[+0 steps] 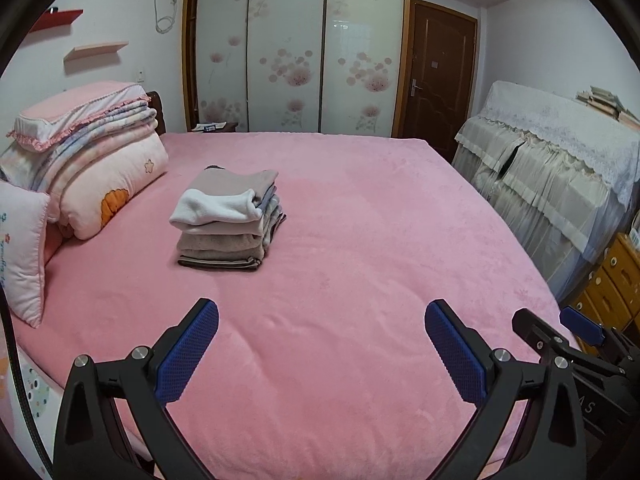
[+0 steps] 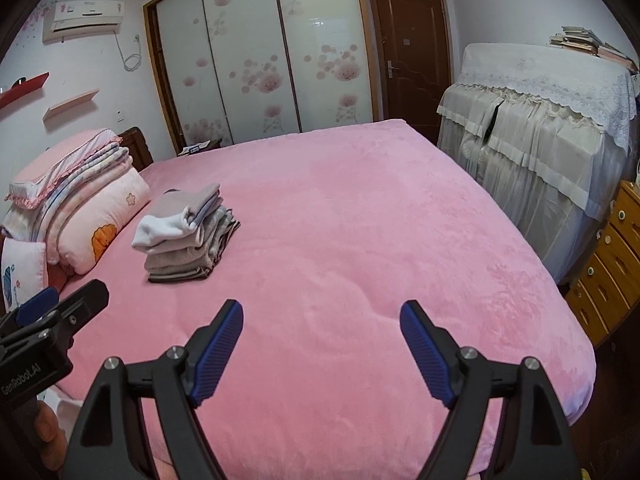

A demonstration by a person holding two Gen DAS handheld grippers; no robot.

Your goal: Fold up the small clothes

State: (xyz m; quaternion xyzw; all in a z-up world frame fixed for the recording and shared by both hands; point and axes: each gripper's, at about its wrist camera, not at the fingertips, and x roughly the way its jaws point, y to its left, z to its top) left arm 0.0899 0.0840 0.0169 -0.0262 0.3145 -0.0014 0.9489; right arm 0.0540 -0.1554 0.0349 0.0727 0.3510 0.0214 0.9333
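Note:
A stack of folded small clothes (image 1: 228,220) in beige, grey and white lies on the pink bed (image 1: 360,240), left of centre; it also shows in the right wrist view (image 2: 184,236). My left gripper (image 1: 322,312) is open and empty, held above the bed's near part, well short of the stack. My right gripper (image 2: 322,312) is open and empty too, above the near edge of the bed (image 2: 360,220). The right gripper shows at the right edge of the left wrist view (image 1: 560,332); the left gripper shows at the left edge of the right wrist view (image 2: 60,308).
Folded quilts and pillows (image 1: 92,160) are piled at the head of the bed on the left. A cloth-covered piece of furniture (image 1: 552,168) and a yellow drawer unit (image 2: 608,264) stand on the right. Wardrobe doors (image 1: 288,52) and a brown door (image 1: 440,72) are behind.

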